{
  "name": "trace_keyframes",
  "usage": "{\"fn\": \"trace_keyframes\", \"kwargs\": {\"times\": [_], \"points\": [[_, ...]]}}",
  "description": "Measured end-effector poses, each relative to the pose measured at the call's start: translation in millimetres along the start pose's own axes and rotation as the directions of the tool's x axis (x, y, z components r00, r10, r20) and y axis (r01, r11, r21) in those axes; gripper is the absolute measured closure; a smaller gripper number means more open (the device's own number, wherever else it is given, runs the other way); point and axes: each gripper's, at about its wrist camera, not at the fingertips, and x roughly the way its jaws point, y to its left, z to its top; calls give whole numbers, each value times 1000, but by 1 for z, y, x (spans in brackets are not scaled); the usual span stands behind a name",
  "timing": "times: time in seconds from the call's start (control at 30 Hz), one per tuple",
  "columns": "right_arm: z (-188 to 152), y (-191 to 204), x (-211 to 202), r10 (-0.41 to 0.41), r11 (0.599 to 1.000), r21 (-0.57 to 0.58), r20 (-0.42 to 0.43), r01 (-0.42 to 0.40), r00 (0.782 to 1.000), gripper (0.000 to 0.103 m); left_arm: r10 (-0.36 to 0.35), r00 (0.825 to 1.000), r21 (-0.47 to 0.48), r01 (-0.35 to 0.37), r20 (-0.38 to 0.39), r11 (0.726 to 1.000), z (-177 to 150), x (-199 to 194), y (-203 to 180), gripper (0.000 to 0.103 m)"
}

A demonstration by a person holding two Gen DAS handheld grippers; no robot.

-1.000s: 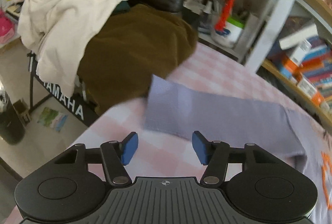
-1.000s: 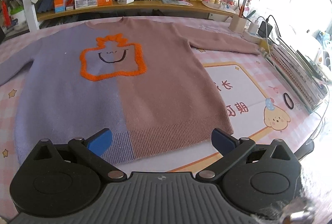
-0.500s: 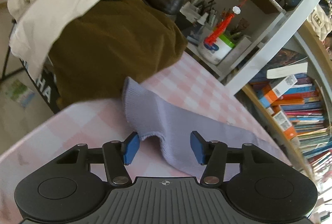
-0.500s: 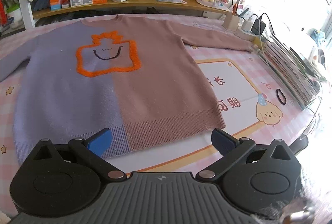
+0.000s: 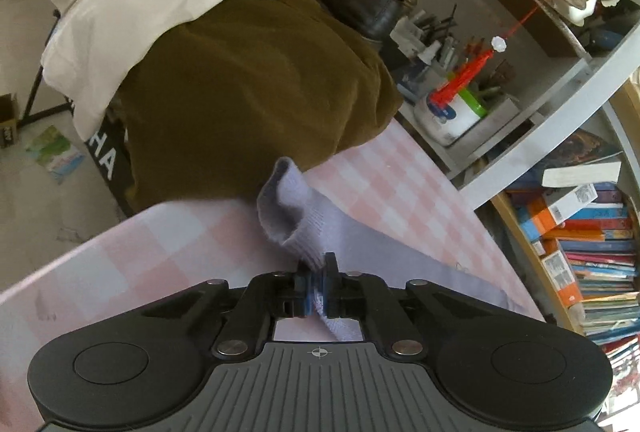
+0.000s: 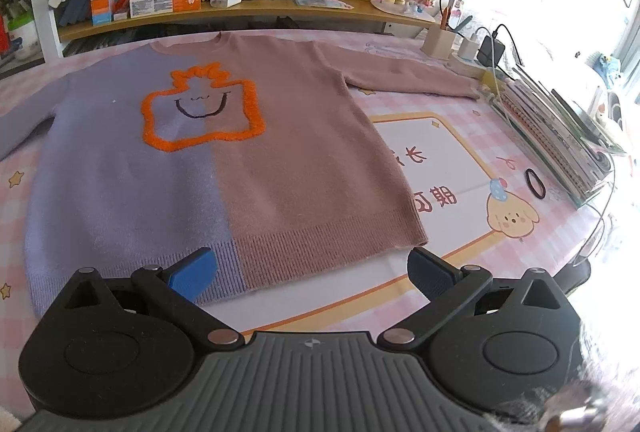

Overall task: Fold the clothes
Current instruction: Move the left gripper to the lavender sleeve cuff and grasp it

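My left fingers just closed, pinching the lilac sleeve cuff, my right fingers spread wide, empty, above the sweater hem, flat on the tabletop

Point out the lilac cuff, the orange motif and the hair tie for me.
lilac cuff (image 5: 288,216), left wrist view, on the raised ribbed end above the shut pads.
orange motif (image 6: 200,142), right wrist view, on its lower fuzzy outline.
hair tie (image 6: 535,183), right wrist view, on the black ring's edge.
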Motion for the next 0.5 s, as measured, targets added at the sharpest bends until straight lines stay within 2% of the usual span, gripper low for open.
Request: {"fn": "trace_keyframes", "kwargs": {"times": [0.27,0.5], "points": [[8,1,7,38,999,-10,26,-37,999,0,-94,993,56,90,69,994,5,-24,-27,100],[18,-5,24,116,993,-27,31,-115,993,0,-118,987,92,108,113,990,-3,-44,-53,100]]}}
